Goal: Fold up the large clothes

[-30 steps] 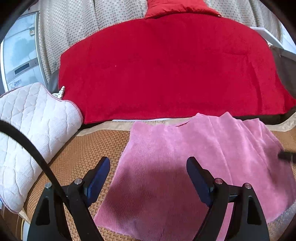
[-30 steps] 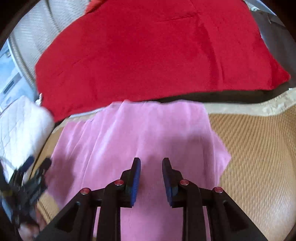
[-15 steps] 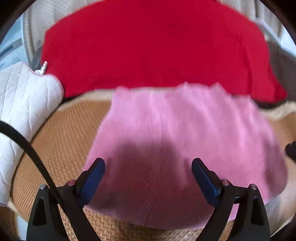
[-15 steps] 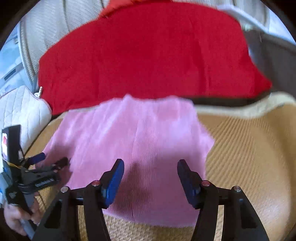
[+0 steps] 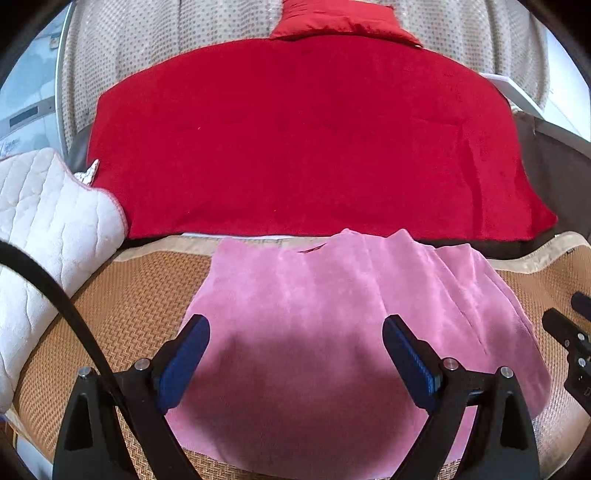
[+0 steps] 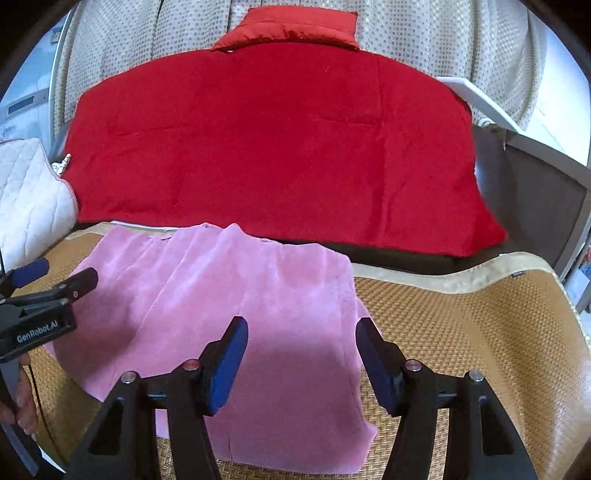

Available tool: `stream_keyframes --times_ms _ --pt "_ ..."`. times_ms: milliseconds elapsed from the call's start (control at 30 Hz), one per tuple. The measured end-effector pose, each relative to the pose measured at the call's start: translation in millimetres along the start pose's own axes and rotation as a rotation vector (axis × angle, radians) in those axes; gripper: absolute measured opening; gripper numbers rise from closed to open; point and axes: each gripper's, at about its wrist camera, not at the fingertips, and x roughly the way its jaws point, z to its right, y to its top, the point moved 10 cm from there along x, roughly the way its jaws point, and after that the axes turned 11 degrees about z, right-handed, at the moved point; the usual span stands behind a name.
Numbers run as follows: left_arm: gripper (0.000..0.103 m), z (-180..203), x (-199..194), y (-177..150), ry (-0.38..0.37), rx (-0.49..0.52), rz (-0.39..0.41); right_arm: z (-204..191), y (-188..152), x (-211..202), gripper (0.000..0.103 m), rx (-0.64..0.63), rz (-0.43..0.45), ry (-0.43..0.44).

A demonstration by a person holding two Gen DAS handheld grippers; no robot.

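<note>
A pink ribbed garment (image 5: pixel 332 314) lies folded in a rough rectangle on a woven brown mat (image 5: pixel 140 295); it also shows in the right wrist view (image 6: pixel 240 295). My left gripper (image 5: pixel 295 332) is open and empty, held above the garment's near part. My right gripper (image 6: pixel 299 332) is open and empty, above the garment's right near part. The left gripper also shows at the left edge of the right wrist view (image 6: pixel 55 284), and the right gripper at the right edge of the left wrist view (image 5: pixel 569 328).
A large red blanket (image 5: pixel 303 140) covers the bed behind the mat, with a red pillow (image 6: pixel 288 29) at its head. A white quilted cushion (image 5: pixel 44 221) lies at the left. A dotted curtain (image 6: pixel 443 33) hangs behind. A white shelf (image 6: pixel 491 107) stands at the right.
My right gripper has opened from nearly shut to wide. Both grippers have drawn back and up from the pink garment, which lies released on the mat.
</note>
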Motion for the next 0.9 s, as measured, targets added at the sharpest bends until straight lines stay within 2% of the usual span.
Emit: stream_keyframes --times_ms 333,600,900 --pt "0.095 20 -10 11 -0.014 0.093 0.072 9 -2 5 0.065 -0.015 0.004 -0.026" --pt "0.095 22 -12 14 -0.025 0.097 0.089 9 -1 4 0.065 -0.03 0.01 -0.046" --pt "0.095 14 -16 11 -0.009 0.105 0.086 2 -22 22 0.065 -0.056 -0.089 -0.055"
